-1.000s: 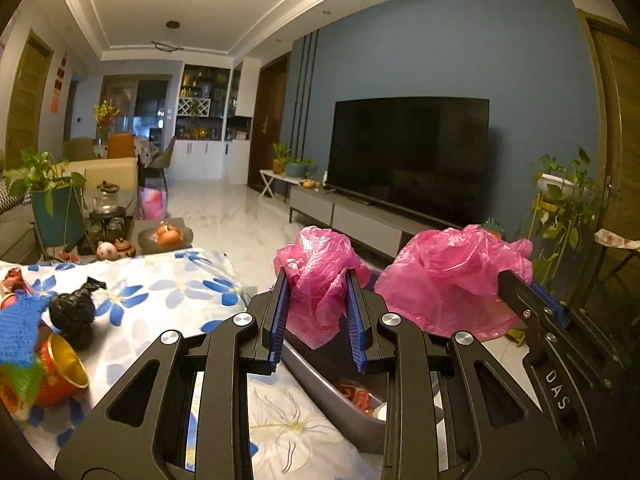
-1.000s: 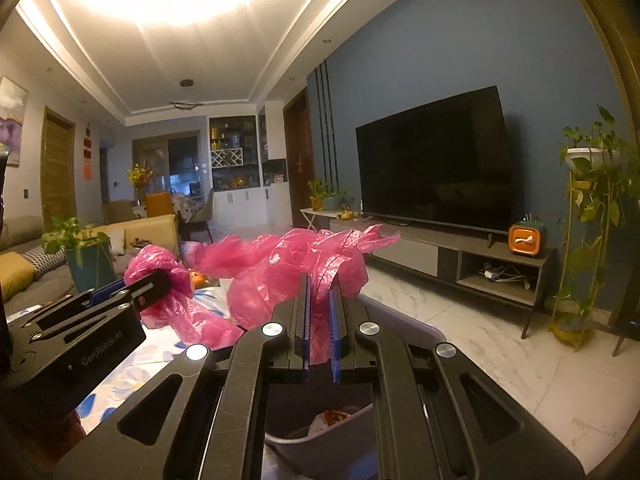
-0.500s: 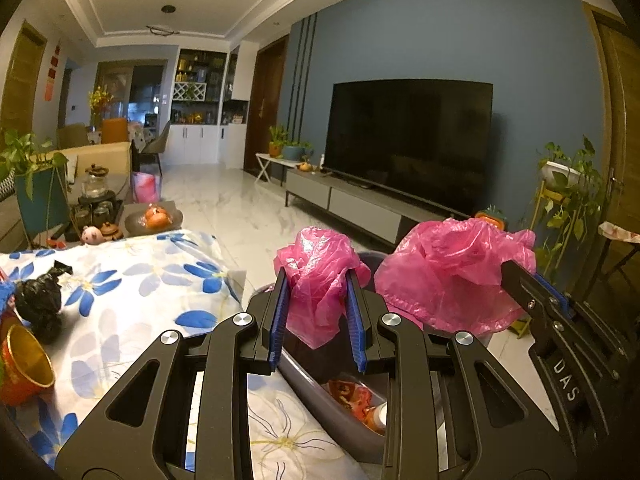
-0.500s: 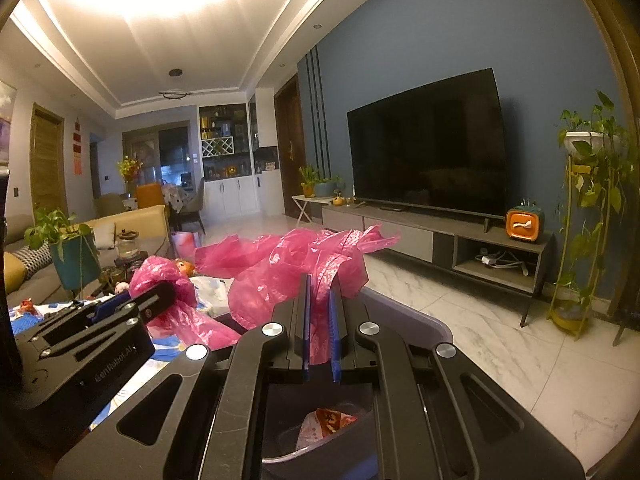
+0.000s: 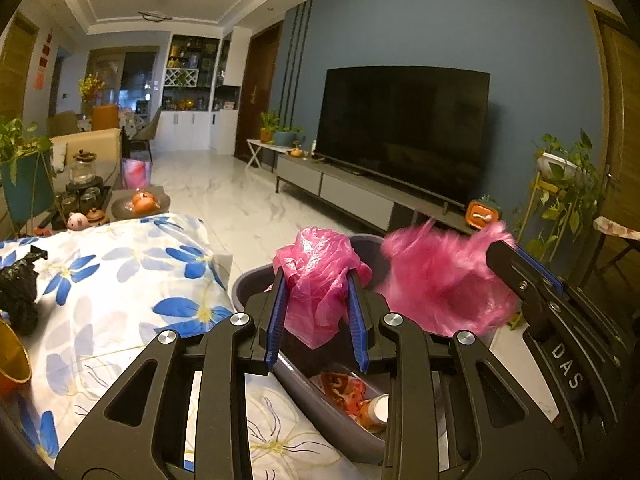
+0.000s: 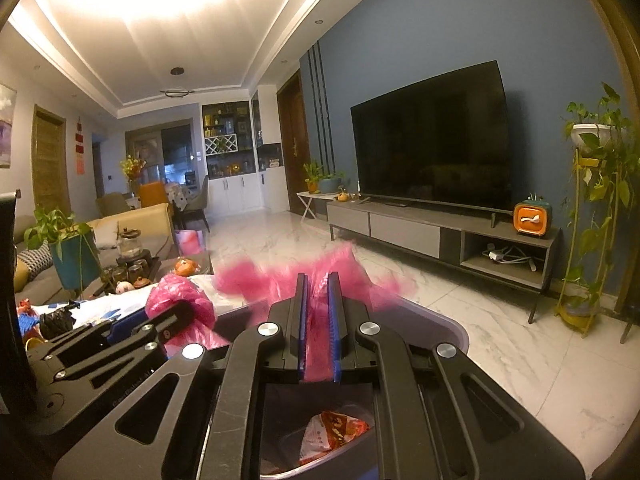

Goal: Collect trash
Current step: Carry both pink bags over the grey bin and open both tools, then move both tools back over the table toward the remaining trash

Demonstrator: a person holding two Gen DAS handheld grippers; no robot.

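Both grippers, left gripper [image 5: 318, 316] and right gripper [image 6: 318, 322], stay clamped on the pink bag [image 5: 440, 280], lowered closer over the bin [image 5: 320, 384] below their fingers, ready for lining.

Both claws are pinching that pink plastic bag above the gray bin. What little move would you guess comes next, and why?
Probably lowering the pink bag a bit further into the gray bin. The left gripper and right gripper each pinch a bunch of it right above the bin's open mouth, where wrappers already lie.
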